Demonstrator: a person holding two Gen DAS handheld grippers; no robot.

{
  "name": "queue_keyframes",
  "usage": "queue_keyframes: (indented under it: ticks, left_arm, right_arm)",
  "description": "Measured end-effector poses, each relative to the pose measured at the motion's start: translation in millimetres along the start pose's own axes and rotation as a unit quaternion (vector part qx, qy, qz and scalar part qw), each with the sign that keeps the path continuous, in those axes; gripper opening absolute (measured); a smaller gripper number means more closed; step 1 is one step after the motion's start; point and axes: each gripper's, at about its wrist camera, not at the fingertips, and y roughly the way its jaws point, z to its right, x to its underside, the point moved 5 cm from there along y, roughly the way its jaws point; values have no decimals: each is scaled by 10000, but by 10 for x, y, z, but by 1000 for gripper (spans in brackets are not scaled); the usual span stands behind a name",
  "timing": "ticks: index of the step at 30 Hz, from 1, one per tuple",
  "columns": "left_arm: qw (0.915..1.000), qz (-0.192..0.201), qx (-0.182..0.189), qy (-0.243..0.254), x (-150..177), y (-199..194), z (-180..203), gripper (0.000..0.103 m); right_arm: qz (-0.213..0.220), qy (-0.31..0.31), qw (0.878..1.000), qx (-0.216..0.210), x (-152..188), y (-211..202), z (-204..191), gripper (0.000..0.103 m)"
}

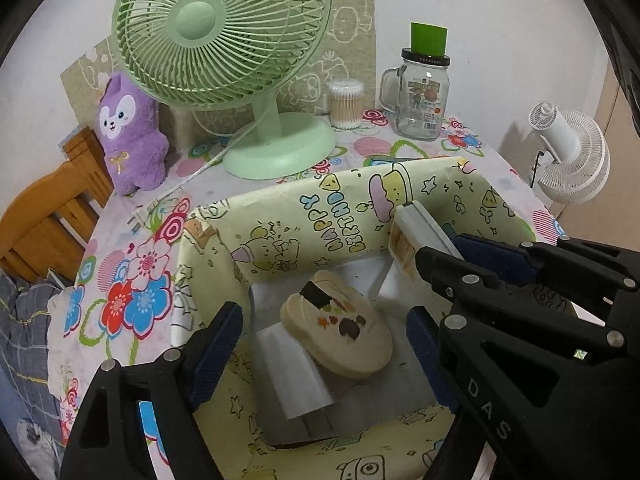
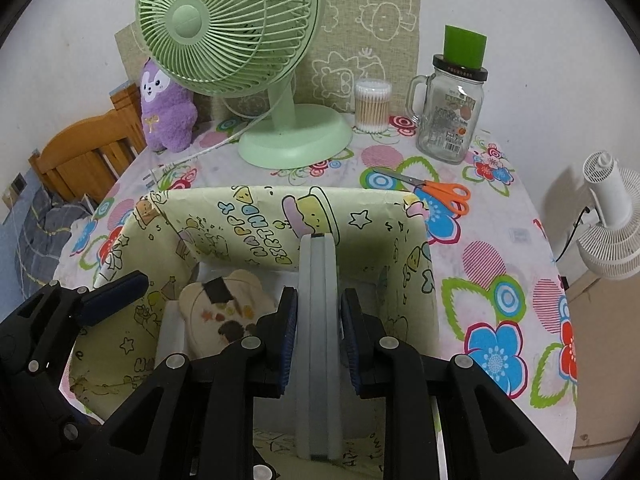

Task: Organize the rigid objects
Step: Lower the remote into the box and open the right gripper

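— Was there any room inside the yellow box (image 2: 256, 240)?

— Little. The cream bear-shaped case (image 1: 340, 332) lay tilted over a white block (image 1: 294, 376) in the middle, and the left gripper (image 1: 320, 356) straddled it with its jaws wide apart. The right gripper (image 2: 318, 336), clamped on a flat white case (image 2: 318, 320), filled the right side.

— And beyond the box?

— The far wall of the box stood high. Behind it, the green fan (image 2: 240, 60), cotton swab tub (image 2: 373, 106) and glass jar (image 2: 450, 112) lined the far edge. Orange scissors (image 2: 436, 194) lay just beside the far right corner. The tablecloth (image 2: 500, 280) to the right was bare.
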Motion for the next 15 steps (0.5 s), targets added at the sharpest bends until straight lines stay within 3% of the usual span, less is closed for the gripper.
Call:
queue_keyframes:
  ticks: [11,14,15]
  left_arm:
    - [10000,74,-33,21,85,-206,-52,89]
    - [10000,88,17,11,110,-253,-37,91]
    - [9999,116,32,15,116,-280,-25,92]
  right_arm:
    - [2,27,9997,-263,39,-116,-169,28]
    - [30,71,9998,-189,63,-178,-170,46]
    - [43,115,9998,-173,74,-202,-162,58]
